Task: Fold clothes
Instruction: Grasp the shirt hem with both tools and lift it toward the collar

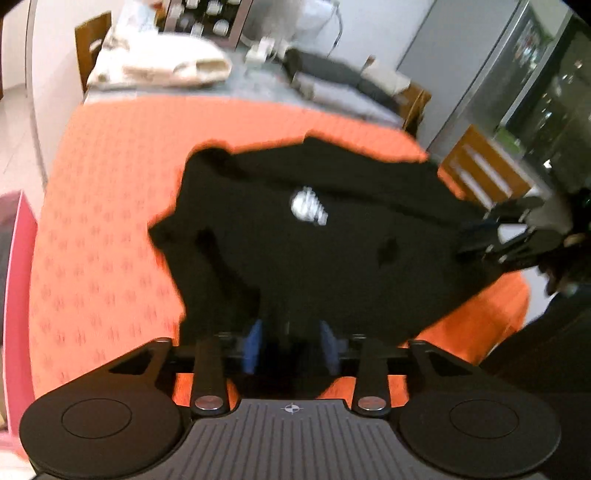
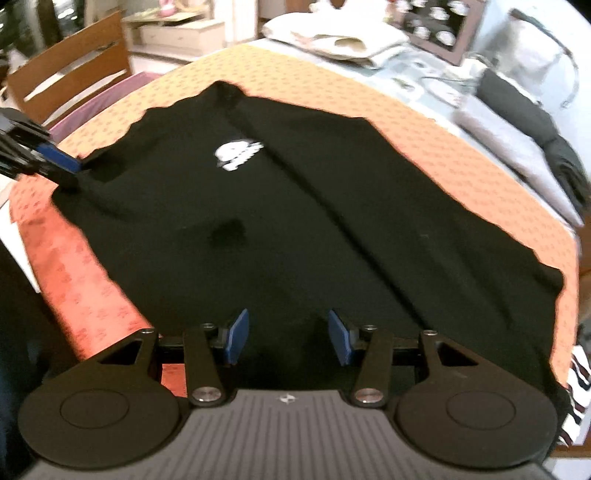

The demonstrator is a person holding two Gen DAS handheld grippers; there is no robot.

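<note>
A wooden chair (image 2: 70, 70) stands beside the orange tablecloth (image 2: 461, 147); a framed picture (image 2: 439, 29) leans behind.

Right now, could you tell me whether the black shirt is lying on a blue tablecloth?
No, the black shirt is spread on an orange patterned tablecloth, which shows around its edges.

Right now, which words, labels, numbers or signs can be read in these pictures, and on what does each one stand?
No text can be read in either view.
White print on the black shirt: a logo, too blurred to read.
Small crosshair mark on the left tongs' grey body: a symbol, no letters.
Similar small mark on the right tongs' body: blurred, no letters.
</note>
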